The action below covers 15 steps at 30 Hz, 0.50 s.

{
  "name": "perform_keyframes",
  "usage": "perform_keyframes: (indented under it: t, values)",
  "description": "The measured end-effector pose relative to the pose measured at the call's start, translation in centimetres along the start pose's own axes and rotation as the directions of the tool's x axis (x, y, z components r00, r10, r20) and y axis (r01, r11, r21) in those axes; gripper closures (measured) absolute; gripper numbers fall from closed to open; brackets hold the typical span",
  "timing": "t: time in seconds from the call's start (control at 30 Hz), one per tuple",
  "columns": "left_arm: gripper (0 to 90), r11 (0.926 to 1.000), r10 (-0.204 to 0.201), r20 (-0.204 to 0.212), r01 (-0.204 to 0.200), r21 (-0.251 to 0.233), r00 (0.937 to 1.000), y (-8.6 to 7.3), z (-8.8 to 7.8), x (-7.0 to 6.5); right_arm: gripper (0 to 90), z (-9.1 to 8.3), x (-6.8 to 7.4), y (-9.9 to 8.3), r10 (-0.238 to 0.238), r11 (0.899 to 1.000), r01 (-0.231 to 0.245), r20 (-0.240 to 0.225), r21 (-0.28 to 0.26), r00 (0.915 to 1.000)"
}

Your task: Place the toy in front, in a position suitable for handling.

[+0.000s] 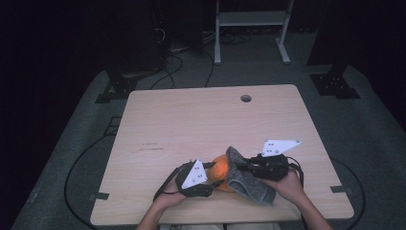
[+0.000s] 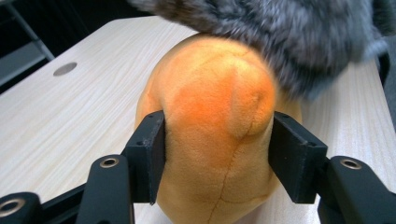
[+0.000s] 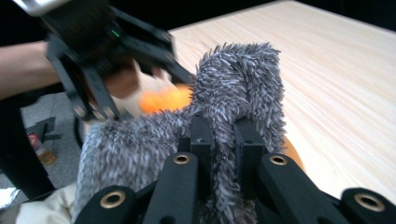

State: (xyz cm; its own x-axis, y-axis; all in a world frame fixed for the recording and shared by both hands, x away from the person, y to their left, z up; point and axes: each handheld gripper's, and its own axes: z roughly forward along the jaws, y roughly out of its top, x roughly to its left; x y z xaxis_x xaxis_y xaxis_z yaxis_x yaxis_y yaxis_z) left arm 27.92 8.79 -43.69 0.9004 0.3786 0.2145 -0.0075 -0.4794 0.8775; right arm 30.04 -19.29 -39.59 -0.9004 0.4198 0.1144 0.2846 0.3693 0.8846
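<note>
left claw: the left gripper is clamped across the middle of a round orange plush toy with stitched seams, 1 black pad on each flank, the plush bulging between them.
right claw: the right gripper is pinched narrow on a fold of shaggy grey fur fabric, the pile standing up on both sides of the jaws.
where things are: the toy sits near the front edge of the table, between the 2 grippers; the grey fabric drapes over its right side and touches it.
how it will handle: probably light and very soft; the plush gives under the pads, so a grip across its widest part looks safest. the fur is limp and may slip free if held by the pile alone, so take a thick fold.
surface: pale wood-grain table, with a round cable hole at the far side.
room: dark, grey floor, black cables, a white metal frame behind.
</note>
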Motion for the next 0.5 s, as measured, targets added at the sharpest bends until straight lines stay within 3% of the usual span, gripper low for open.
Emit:
perform_keyframes:
  t: [0.13,0.2,0.37,0.43,0.5]
  values:
    - [39.8,0.9999,-0.013,-0.009,0.013,-0.004,0.9999,0.1,0.2,0.0,80.8,-0.7,-0.8,-0.9,0.037,0.999,-0.037,0.011,0.013,0.9993]
    - [39.9,1.0000,-0.004,-0.011,0.004,-0.005,0.9999,0.1,0.3,-0.1,80.8,-0.7,-0.2,-0.5,0.015,1.000,-0.015,0.004,0.009,0.9999]
    - [39.5,0.9971,0.076,-0.009,-0.076,0.002,0.9971,0.4,0.5,-0.8,80.8,0.9,2.5,1.9,-0.078,0.997,0.078,-0.068,0.001,0.9946]
    - [39.6,0.9954,0.095,-0.013,-0.095,0.012,0.9954,0.3,0.4,-0.9,80.8,1.7,3.0,2.7,-0.117,0.993,0.119,-0.061,0.021,0.9912]
    - [40.2,0.9955,0.093,-0.013,-0.093,0.016,0.9956,0.1,0.2,-0.8,80.8,2.1,2.5,2.9,-0.106,0.994,0.108,-0.043,0.035,0.9934]
